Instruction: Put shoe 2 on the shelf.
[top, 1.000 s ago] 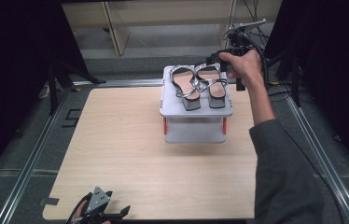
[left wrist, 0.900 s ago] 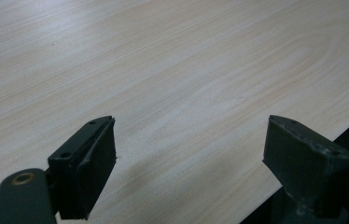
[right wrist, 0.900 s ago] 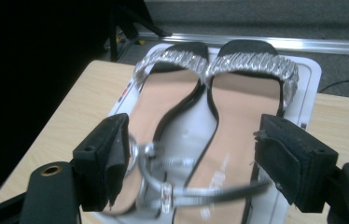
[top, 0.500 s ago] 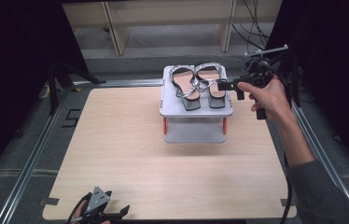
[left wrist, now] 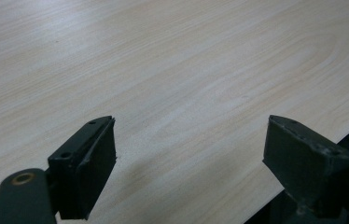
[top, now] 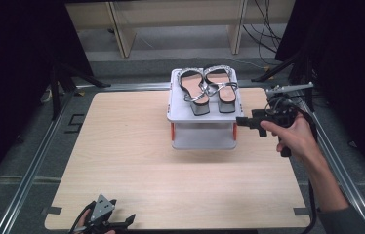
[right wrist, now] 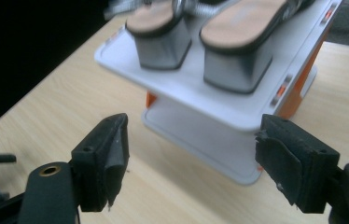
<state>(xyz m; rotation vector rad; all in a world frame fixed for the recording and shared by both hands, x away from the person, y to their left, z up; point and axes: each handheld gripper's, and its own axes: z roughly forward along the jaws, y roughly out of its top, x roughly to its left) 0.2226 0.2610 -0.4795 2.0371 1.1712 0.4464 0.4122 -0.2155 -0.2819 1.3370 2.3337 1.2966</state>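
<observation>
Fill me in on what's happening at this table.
A person works with a hand-held gripper in each hand. The right hand-held gripper is open and empty, beside a small two-tier shoe rack whose top shelf carries a pair of block-heeled sandals. The left hand-held gripper rests open at the table's near edge, holding nothing.

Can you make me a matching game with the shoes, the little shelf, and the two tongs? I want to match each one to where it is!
Things:
1. sandals
2. shelf rack
3. left tongs
4. right tongs

Places:
A. low at the near edge of the table, open, nothing between them
B. standing on the wooden table, towards its far side
C. side by side on the top shelf
D. beside the rack's right side, open, pointing at it

Right pairs: 1-C, 2-B, 3-A, 4-D
</observation>
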